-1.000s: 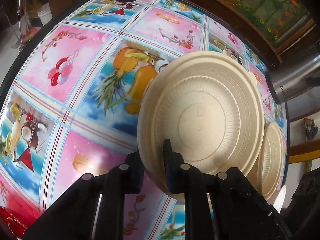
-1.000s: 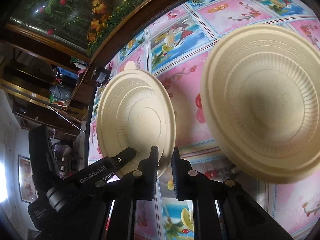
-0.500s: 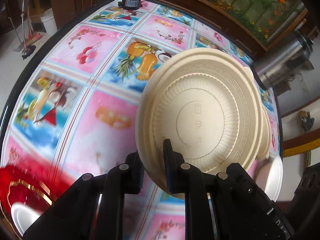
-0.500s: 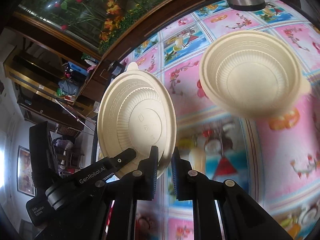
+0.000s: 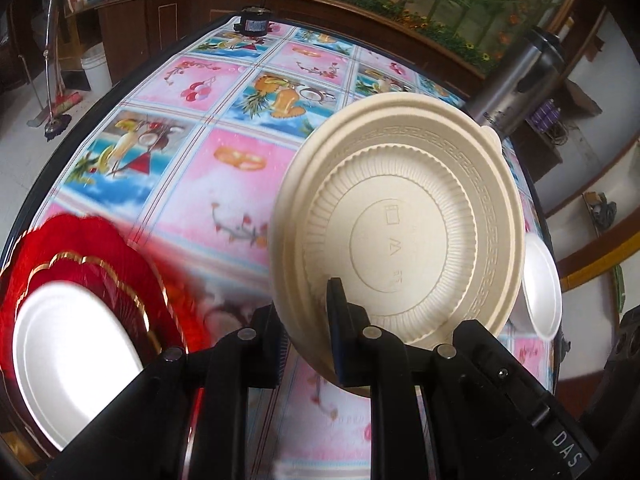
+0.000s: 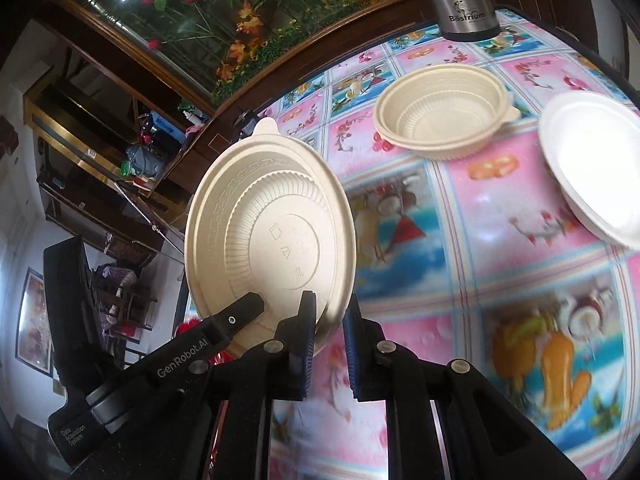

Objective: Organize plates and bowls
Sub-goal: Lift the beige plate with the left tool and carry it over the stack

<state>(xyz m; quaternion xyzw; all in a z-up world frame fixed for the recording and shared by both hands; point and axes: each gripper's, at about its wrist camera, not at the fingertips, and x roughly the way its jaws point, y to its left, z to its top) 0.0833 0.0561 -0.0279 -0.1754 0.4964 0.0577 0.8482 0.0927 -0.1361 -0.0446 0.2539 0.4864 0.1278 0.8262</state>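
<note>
A beige ribbed bowl (image 5: 400,220) hangs tilted above the table, its underside toward both cameras. My left gripper (image 5: 306,312) is shut on its lower rim, one pad on the underside and one behind. In the right wrist view the same bowl (image 6: 272,240) has its rim between the pads of my right gripper (image 6: 330,320), which is shut on it. A left finger (image 6: 244,312) grips just beside. A stack of beige bowls (image 6: 444,112) stands on the table farther off. A white plate (image 6: 592,160) lies at the right.
A red gold-trimmed plate (image 5: 100,248) carrying a white plate (image 5: 72,348) lies at the table's near left. A steel flask (image 6: 464,0) stands at the far edge, and a small black object (image 5: 252,24) sits at another edge. The fruit-print tablecloth (image 5: 224,184) covers the round table.
Both grippers have drawn back and up with the bowl. The stack of bowls on the table has receded. The red plate and the white plate have come into view.
</note>
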